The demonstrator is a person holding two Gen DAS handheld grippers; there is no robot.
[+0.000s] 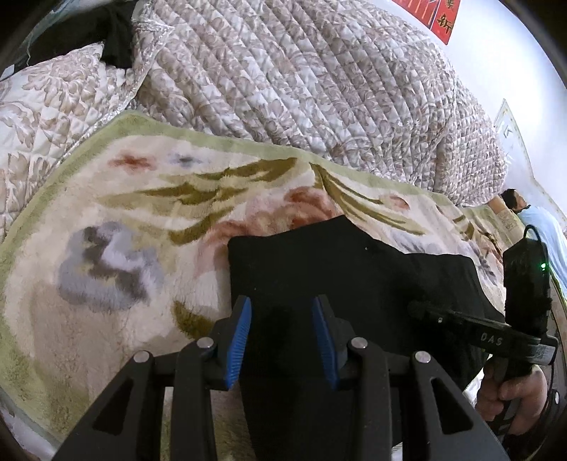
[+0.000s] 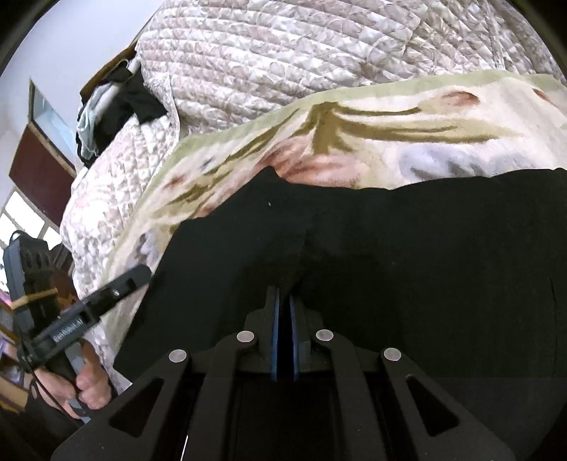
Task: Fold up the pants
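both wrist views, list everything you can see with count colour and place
pants: one, black, lying on the fleece blanket
fleece blanket: one, cream with floral print and green border, spread under the pants
quilt: one, white and brown-grey leaf print, heaped behind the blanket
dark clothing: a pile, black and pale blue, beside the quilt
red wall hanging: one, on the wall
bystander: one, light blue top, far end
left hand-held gripper: black, blue pads, open over the pants
right hand-held gripper: black, blue pads, nearly closed at the pants; grip unclear

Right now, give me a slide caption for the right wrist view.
Right gripper nearly shut, pinching black pants spread on the floral blanket.
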